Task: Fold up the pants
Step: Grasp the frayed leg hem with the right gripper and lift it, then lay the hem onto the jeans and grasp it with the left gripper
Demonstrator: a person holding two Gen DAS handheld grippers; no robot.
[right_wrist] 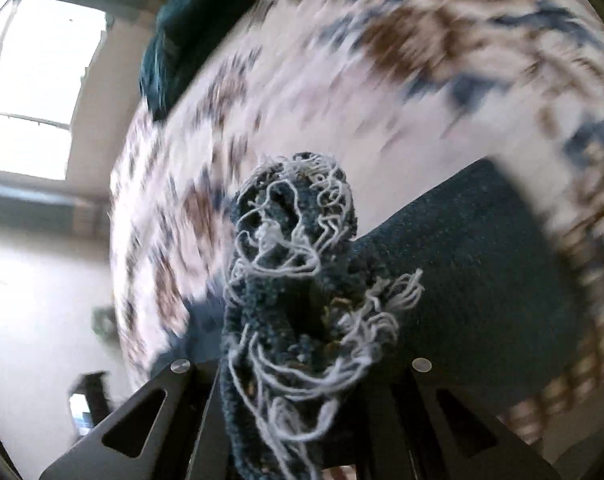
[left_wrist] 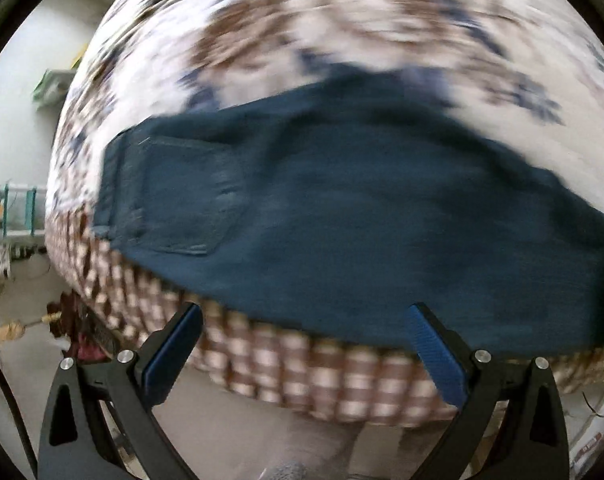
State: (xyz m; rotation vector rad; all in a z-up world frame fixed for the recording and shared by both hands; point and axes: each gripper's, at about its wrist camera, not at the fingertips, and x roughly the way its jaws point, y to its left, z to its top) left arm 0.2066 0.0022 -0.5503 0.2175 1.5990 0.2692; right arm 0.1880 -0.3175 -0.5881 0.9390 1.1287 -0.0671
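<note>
Dark teal jeans (left_wrist: 341,216) lie across a bed with a floral sheet (left_wrist: 302,20), a back pocket (left_wrist: 182,196) showing at the left. My left gripper (left_wrist: 302,320) hangs above the bed's near edge with its blue-padded fingers (left_wrist: 174,356) spread wide and nothing between them. In the right wrist view my right gripper (right_wrist: 298,360) is shut on a frayed leg hem (right_wrist: 298,264) of the jeans, white threads hanging over it. The leg (right_wrist: 481,280) trails off to the right onto the floral sheet (right_wrist: 381,100). The fingertips themselves are hidden under the cloth.
A checked brown-and-white valance (left_wrist: 321,376) runs along the bed's side, with bare floor (left_wrist: 30,304) and clutter at the left. A bright window (right_wrist: 38,88) and pale wall sit left of the bed. More teal cloth (right_wrist: 174,40) lies at the bed's far end.
</note>
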